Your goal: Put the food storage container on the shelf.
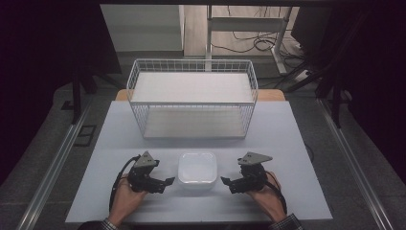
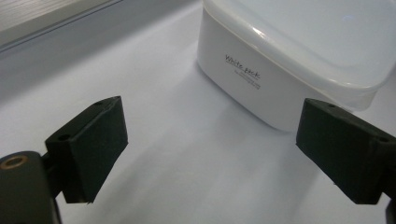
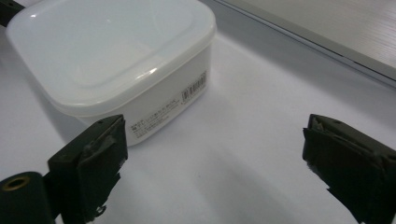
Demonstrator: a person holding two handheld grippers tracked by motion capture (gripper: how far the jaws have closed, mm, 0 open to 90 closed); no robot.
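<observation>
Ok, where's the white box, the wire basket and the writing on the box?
white box (image 1: 196, 171), high view, middle of lid.
wire basket (image 1: 191, 62), high view, back top rim.
writing (image 2: 241, 66), left gripper view, box's side wall.

Grey floor is seen around the pale worktop; cables are strewn far beyond, dimly lit.

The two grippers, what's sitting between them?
A white lidded container sits on the table between the left gripper and right gripper, seen in the high view.
</observation>
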